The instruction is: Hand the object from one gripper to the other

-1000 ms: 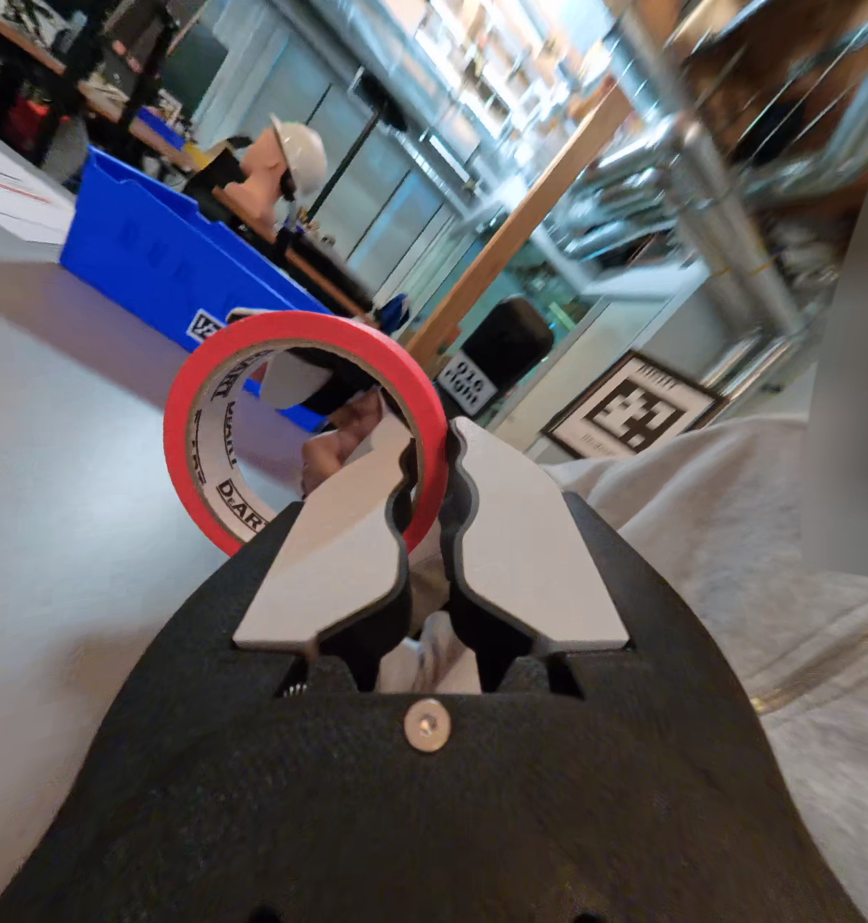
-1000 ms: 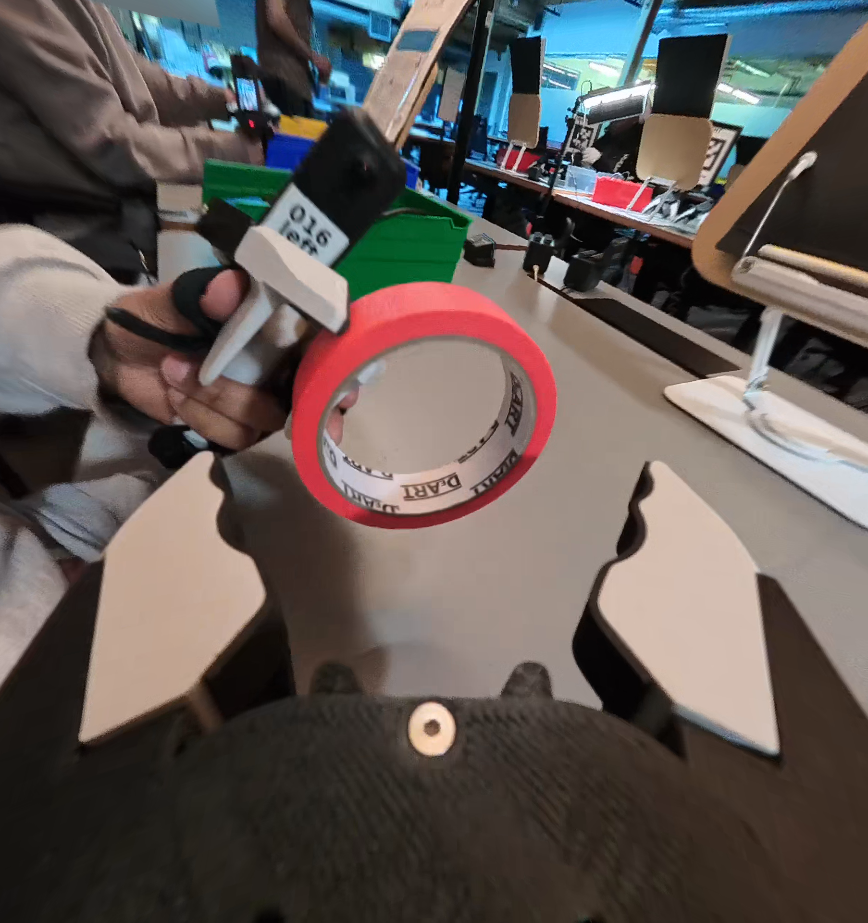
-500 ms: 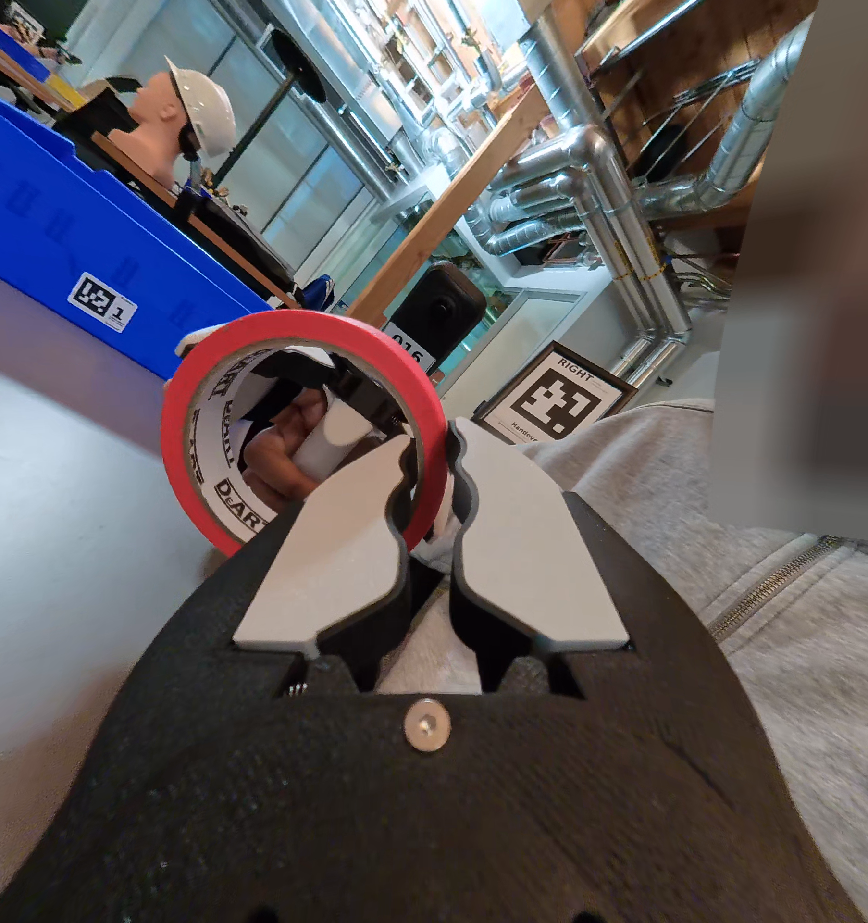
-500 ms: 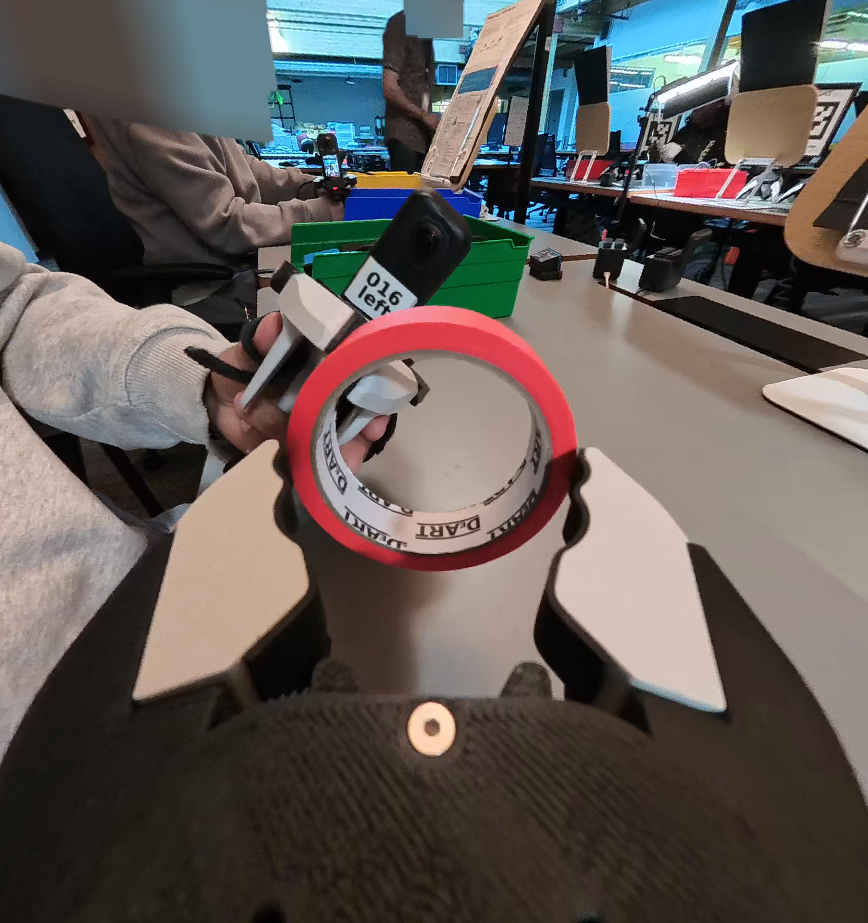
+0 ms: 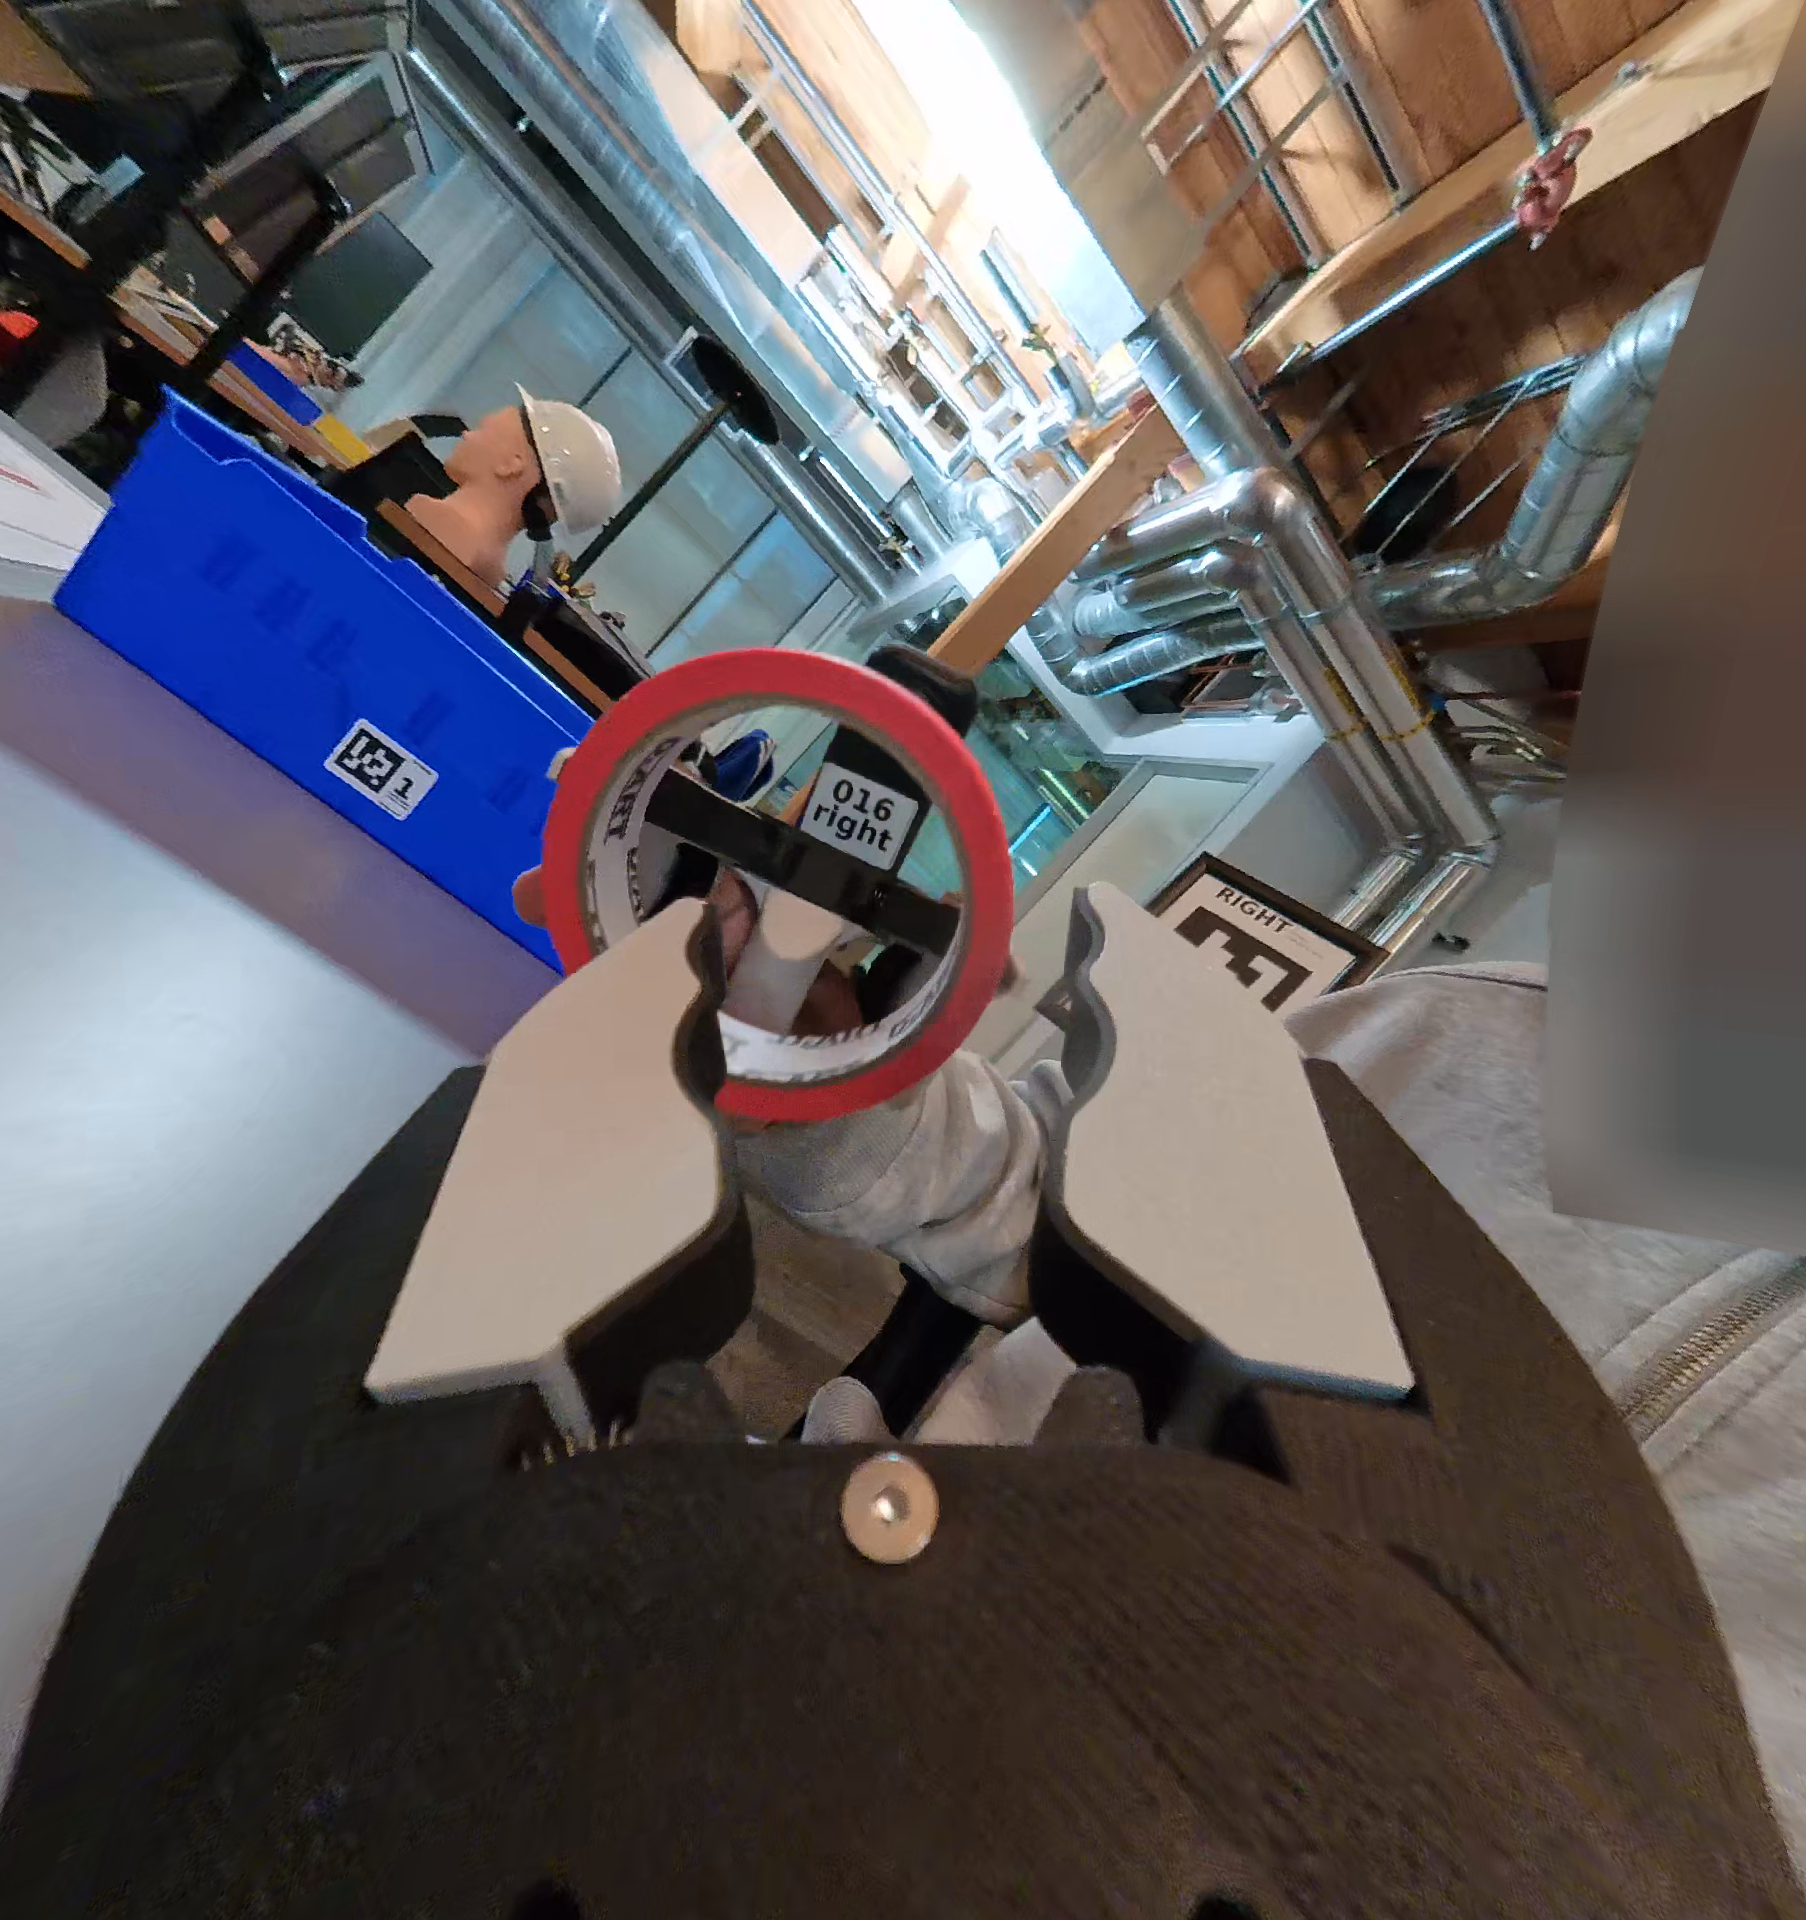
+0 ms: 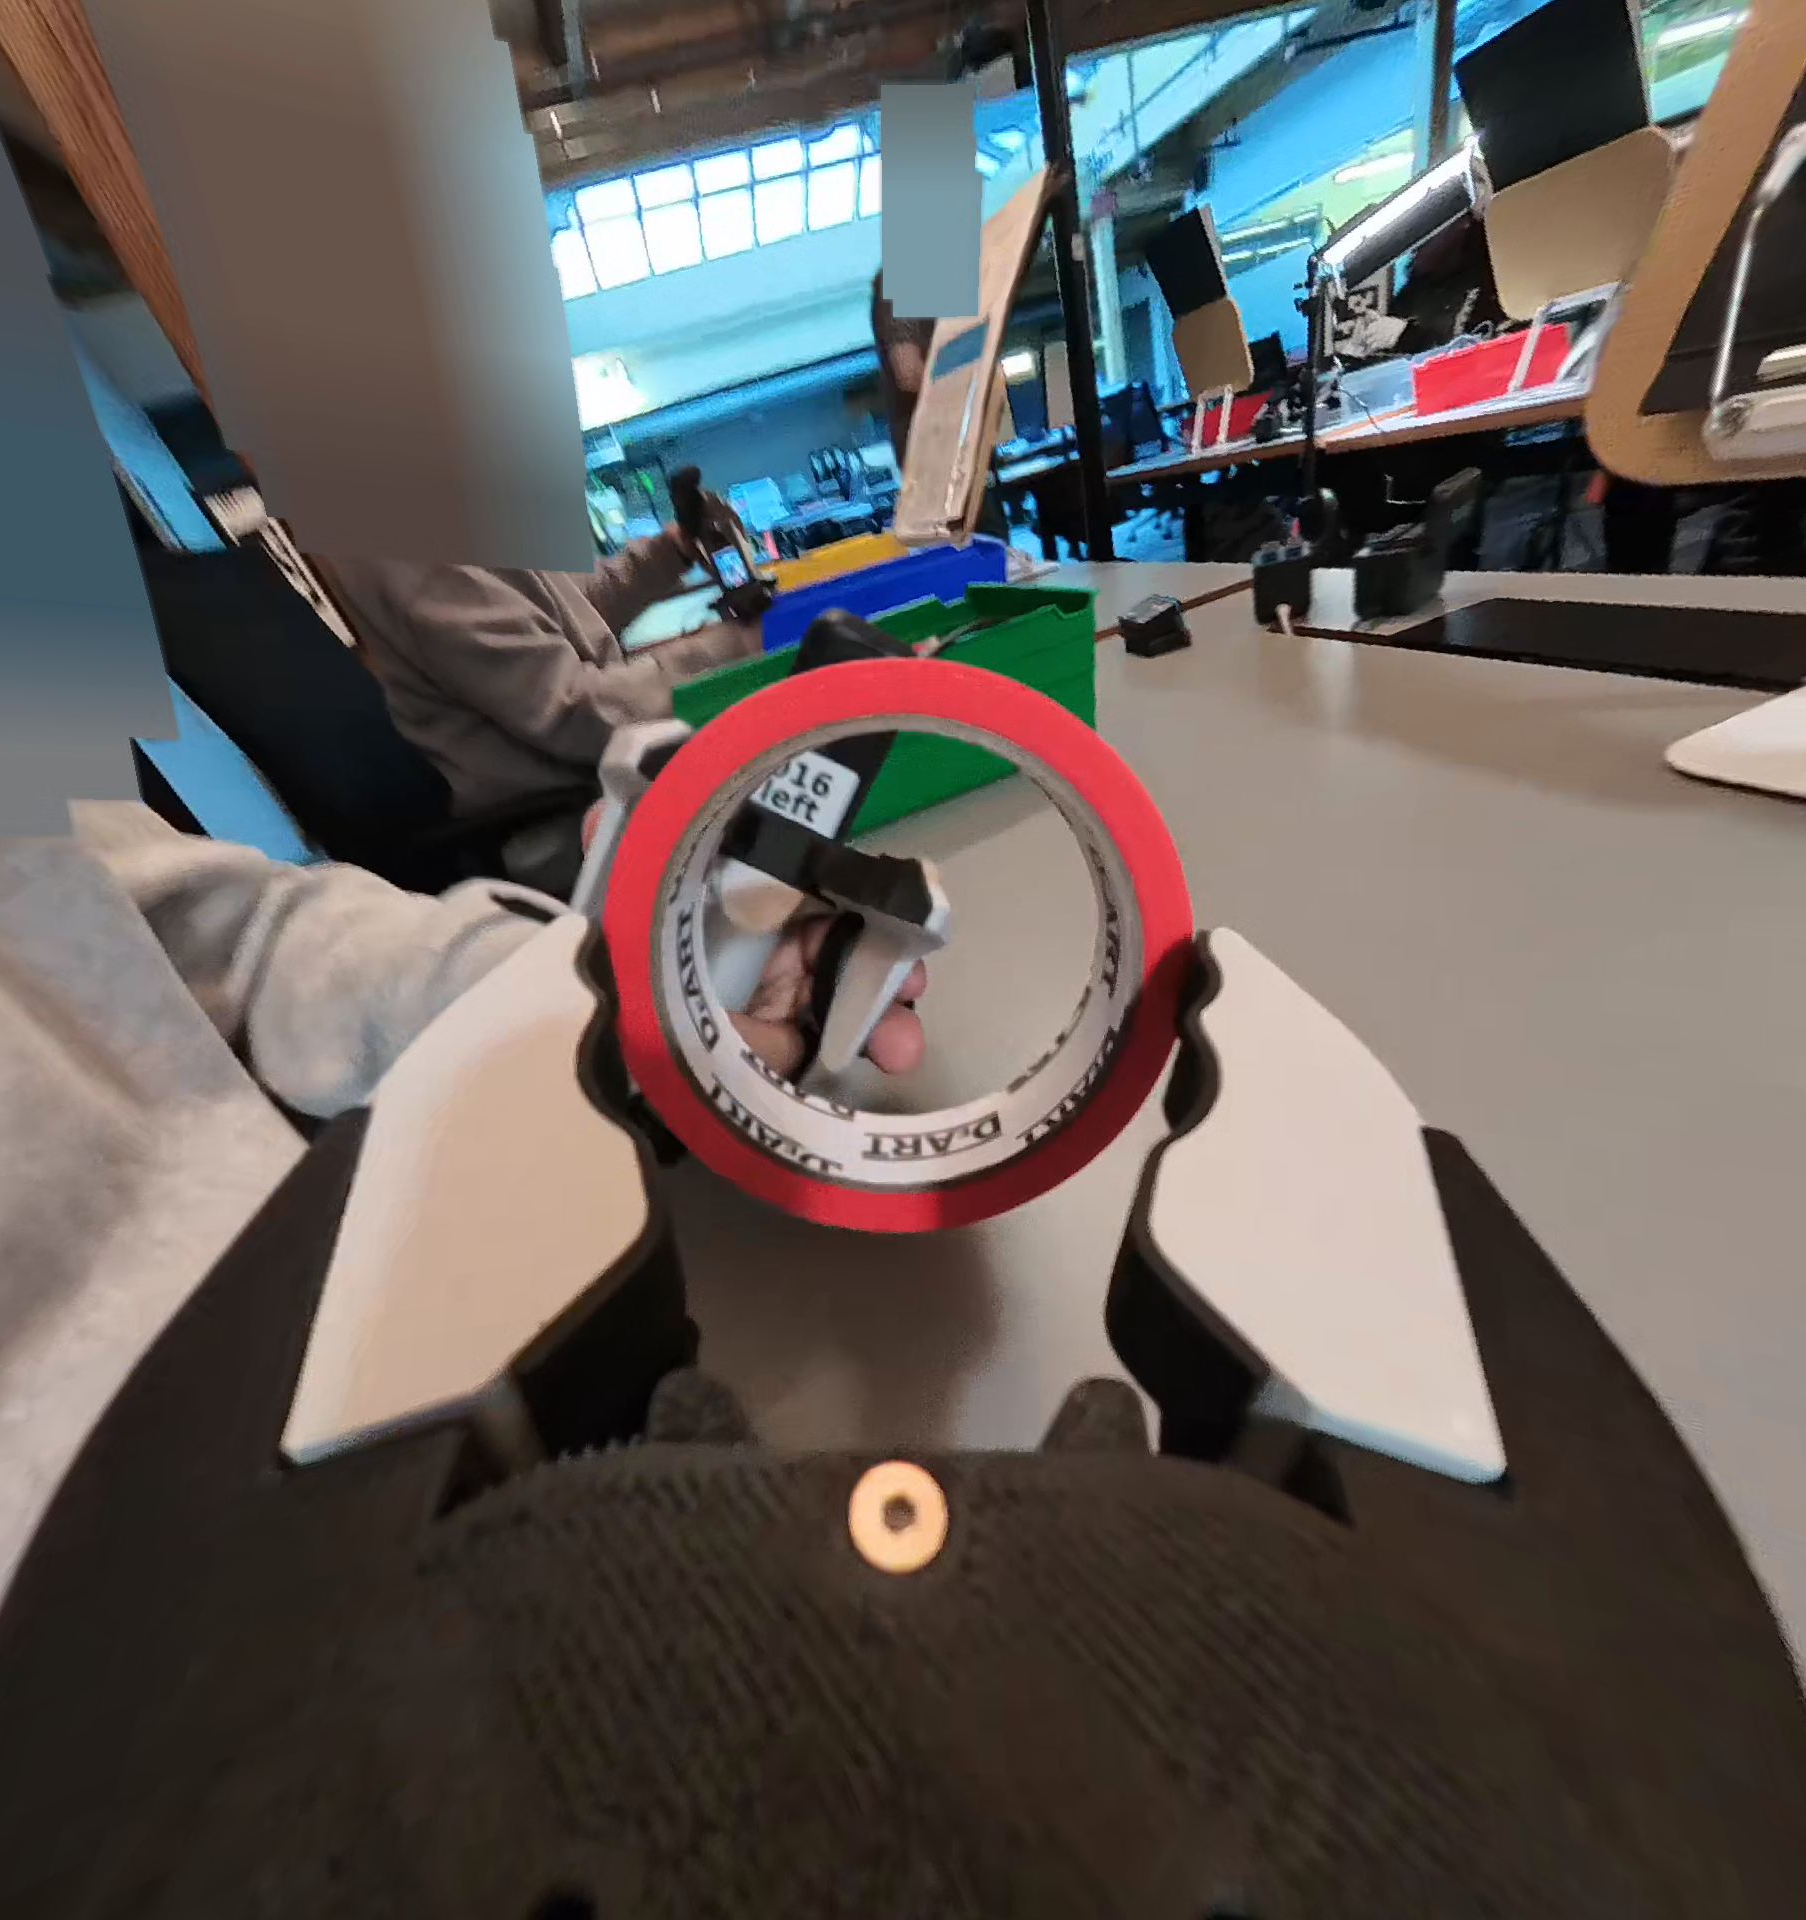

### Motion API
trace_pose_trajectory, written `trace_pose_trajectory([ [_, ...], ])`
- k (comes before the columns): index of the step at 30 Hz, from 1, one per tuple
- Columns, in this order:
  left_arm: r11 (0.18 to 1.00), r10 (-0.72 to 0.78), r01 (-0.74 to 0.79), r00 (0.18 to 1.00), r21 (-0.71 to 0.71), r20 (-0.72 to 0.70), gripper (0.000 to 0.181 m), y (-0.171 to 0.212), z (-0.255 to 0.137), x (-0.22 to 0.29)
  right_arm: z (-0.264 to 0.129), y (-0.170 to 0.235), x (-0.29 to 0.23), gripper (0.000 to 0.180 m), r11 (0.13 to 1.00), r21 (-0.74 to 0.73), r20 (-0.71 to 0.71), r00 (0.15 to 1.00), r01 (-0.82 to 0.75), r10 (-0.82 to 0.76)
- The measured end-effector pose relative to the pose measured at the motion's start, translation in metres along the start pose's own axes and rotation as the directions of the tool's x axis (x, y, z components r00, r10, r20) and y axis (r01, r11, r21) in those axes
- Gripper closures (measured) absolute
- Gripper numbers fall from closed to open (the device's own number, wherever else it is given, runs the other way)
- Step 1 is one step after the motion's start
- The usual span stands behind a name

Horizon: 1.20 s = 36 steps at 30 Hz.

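Observation:
A red tape roll [image 6: 899,1205] with a white printed core is held in the air above the grey table [image 6: 1450,987]. My right gripper [image 6: 894,945] is shut on it, one finger pressing each side of the roll's outer rim. In the left wrist view the tape roll [image 5: 774,665] stands just ahead of my left gripper [image 5: 888,914], which is open; its left fingertip overlaps the roll's lower left edge, its right fingertip is apart from it. Through the roll's hole each view shows the other gripper: the left one [image 6: 837,925], the right one [image 5: 805,862].
A blue bin [image 5: 255,623] stands on the table at the left. A green bin [image 6: 1024,665] and a blue one behind it stand beyond the tape. A seated person in grey [image 6: 483,675] is behind. A white stand base [image 6: 1792,748] lies at the right.
My right gripper has closed in on the tape roll and gripped its sides. My left gripper, which pinched the roll's wall, has opened and let go.

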State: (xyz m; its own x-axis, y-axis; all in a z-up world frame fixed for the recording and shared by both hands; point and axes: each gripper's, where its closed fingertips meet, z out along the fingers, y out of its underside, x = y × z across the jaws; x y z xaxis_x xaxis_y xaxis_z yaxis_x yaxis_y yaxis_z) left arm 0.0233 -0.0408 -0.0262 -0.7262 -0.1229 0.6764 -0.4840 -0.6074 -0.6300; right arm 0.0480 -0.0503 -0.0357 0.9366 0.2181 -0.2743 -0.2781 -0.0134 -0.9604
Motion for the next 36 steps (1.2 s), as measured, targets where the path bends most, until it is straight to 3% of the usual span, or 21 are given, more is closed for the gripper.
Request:
trace_pose_trajectory([
  [6,0.997,0.05,-0.048,0.998,-0.063,0.03,0.112,0.012,0.005,-0.003,-0.006,-0.012,0.0,0.076,0.982,0.085,0.085,0.984,-0.166,0.159],
  [18,0.942,0.303,-0.278,0.945,-0.191,0.121,0.072,0.027,0.012,-0.007,0.002,-0.003,-0.015,0.075,0.982,0.03,0.151,0.972,-0.188,0.181],
  [36,0.925,0.356,-0.326,0.923,-0.194,0.149,0.068,0.025,0.012,-0.009,0.004,0.005,-0.021,0.075,0.976,-0.017,0.187,0.958,-0.219,0.218],
])
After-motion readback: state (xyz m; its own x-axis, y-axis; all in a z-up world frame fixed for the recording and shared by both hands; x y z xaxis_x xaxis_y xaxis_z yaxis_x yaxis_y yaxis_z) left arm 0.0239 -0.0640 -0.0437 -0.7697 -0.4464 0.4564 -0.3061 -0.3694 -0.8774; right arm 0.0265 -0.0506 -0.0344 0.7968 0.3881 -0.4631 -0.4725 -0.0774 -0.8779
